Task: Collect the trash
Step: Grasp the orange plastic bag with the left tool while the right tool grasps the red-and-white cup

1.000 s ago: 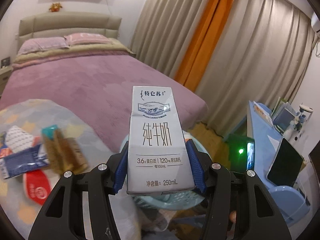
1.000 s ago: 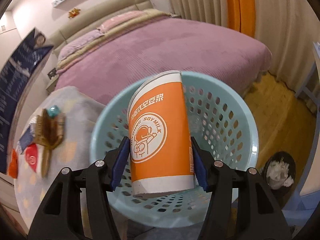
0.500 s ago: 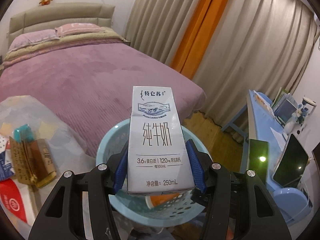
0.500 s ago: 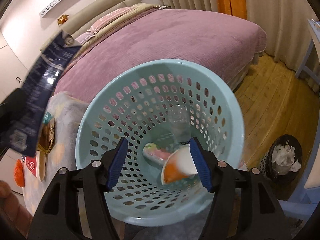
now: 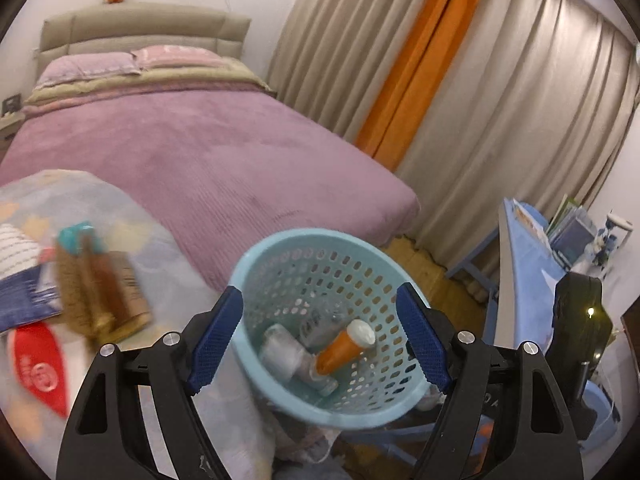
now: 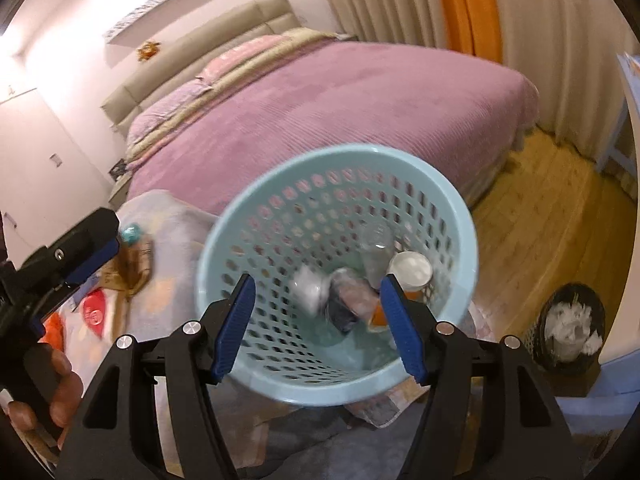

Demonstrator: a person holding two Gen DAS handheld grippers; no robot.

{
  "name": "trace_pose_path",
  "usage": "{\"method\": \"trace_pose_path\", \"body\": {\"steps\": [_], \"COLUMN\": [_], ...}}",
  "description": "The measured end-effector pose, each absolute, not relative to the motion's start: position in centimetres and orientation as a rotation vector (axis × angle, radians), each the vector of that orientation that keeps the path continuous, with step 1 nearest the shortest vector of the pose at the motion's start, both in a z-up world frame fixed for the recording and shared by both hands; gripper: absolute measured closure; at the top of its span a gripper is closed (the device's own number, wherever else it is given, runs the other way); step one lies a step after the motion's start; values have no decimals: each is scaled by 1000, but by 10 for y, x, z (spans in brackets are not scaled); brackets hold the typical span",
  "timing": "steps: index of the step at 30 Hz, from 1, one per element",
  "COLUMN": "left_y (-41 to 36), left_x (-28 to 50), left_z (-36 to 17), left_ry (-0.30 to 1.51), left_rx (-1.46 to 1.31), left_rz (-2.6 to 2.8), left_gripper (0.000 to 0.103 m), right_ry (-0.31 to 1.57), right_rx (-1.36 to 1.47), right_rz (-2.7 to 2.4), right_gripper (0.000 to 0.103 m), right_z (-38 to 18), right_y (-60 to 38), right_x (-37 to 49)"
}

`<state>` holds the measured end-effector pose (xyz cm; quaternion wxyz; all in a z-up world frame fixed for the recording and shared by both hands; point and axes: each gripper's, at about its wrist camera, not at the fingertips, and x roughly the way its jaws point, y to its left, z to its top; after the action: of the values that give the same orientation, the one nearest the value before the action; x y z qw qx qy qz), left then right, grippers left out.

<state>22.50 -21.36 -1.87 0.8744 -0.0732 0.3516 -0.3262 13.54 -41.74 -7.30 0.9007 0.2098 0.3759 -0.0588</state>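
A light blue perforated basket point(image 5: 280, 242) point(image 6: 452, 200) stands below both grippers. Inside lie the orange soy-milk cup point(image 5: 340, 350) point(image 6: 410, 270), the milk carton point(image 5: 278, 350) point(image 6: 310, 292) on its side and a clear bottle point(image 6: 376, 248). My left gripper point(image 5: 320, 332) hangs over the basket with its jaws opening and nothing between them; the right wrist view shows it point(image 6: 90, 246) at the left edge, held by a hand point(image 6: 52, 384). My right gripper point(image 6: 316, 312) is open and empty above the basket.
Left of the basket, a cloth-covered table point(image 5: 168, 248) carries a brown pack with a teal cap point(image 5: 100, 284), a red packet point(image 5: 40, 368) and a blue-white packet point(image 5: 20, 284). A purple bed point(image 5: 200, 152) lies behind. A black bin point(image 6: 568, 328) and a blue desk point(image 5: 528, 248) stand at the right.
My left gripper has opened and let go of the milk carton, which now lies in the basket. The orange cup left my right gripper earlier and rests in the basket too.
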Motion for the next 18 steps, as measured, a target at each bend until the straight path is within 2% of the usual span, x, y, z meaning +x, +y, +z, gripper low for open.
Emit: {"method": "trace_pose_path", "body": {"steps": [10,18], "left_y": [-104,-1], "left_x": [176,159], "left_z": [34,51], "left_ry": [559,509], "left_rx": [-194,-197], "left_rz": [-524,-277], "left_gripper": [26,24], "right_ry": [671,636], "right_rx": [253,137], "right_rz": [31,170], "right_gripper": [40,36], "right_z": [-19,-4], "right_y": [-322,-248], "right_x": [129,134]}}
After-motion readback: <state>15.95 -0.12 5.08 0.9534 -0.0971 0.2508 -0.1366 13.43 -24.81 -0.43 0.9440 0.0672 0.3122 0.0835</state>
